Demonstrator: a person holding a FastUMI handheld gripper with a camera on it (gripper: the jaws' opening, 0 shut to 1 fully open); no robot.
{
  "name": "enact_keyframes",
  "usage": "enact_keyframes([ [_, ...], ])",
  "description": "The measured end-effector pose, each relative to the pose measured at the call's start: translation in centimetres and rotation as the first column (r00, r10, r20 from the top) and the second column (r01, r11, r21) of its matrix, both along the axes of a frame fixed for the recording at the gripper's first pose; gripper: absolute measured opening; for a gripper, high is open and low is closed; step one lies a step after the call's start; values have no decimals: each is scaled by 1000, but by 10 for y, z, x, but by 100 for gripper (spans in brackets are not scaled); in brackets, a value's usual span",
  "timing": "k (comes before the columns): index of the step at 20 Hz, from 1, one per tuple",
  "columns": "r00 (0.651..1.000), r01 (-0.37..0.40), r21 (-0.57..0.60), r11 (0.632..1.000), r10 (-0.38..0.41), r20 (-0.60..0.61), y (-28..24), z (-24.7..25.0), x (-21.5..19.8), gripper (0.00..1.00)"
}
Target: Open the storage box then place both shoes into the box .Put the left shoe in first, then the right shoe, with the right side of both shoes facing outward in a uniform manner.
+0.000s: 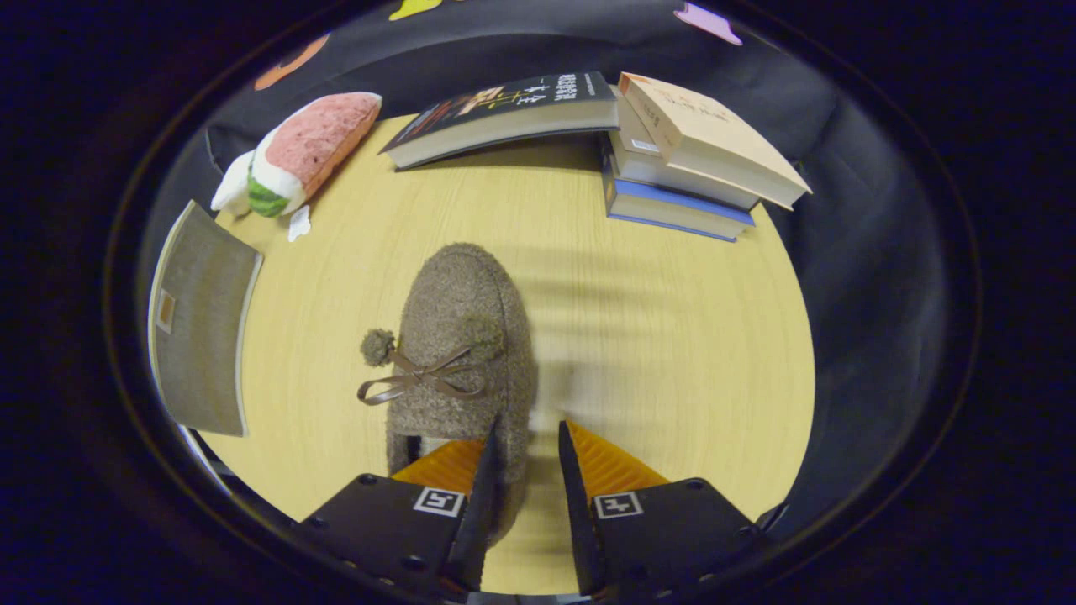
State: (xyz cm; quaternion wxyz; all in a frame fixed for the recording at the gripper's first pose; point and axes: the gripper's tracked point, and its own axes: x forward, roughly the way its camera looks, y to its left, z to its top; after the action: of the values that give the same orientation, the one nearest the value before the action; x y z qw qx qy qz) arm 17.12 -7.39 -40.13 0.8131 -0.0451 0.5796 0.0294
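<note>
- the fuzzy brown shoe (461,353) sits on the light wood table (672,336), toe pointing away from the gripper, heel end right at the fingers
- it's got a thin brown bow (420,378) across the top and a little pom-pom (378,345) hanging off toward its left side
- the gripper (527,466) is down at the shoe's heel. one finger sits over the shoe's opening, the other is off the shoe's right flank over bare table
- fingers are only a narrow gap apart, with the right edge of the heel in that gap. can't really tell if both are actually pressing on it or just close
- to the left of the shoe, well apart, there's a flat grey-brown panel (200,319) with a pale rim and a small tag, at the table's edge. looks like it could be the storage box or its lid, can't say which
- beyond that, a plush toy (303,151) shaped like a watermelon slice, pink top with a green and white end
- far side of the table: a dark-covered book (504,113) lying flat, and just beside it a stack of books (689,160), the top one tan and tilted
- black cloth wall (866,252) wraps round behind it all
</note>
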Motion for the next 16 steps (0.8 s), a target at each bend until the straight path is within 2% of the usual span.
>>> enact_keyframes([
  [3,999,18,11,1000,-18,-44,4,-4,-2,42],
  [6,998,22,7,1000,-22,-54,11,-9,-3,11],
  [7,999,-1,5,1000,1,-52,14,-8,-2,12],
  [8,999,2,0,1000,-2,-39,15,-11,0,2],
  [12,998,30,60,998,-27,-53,17,-5,-4,1],
  [16,988,119,179,977,-100,-115,24,7,-24,0],
])
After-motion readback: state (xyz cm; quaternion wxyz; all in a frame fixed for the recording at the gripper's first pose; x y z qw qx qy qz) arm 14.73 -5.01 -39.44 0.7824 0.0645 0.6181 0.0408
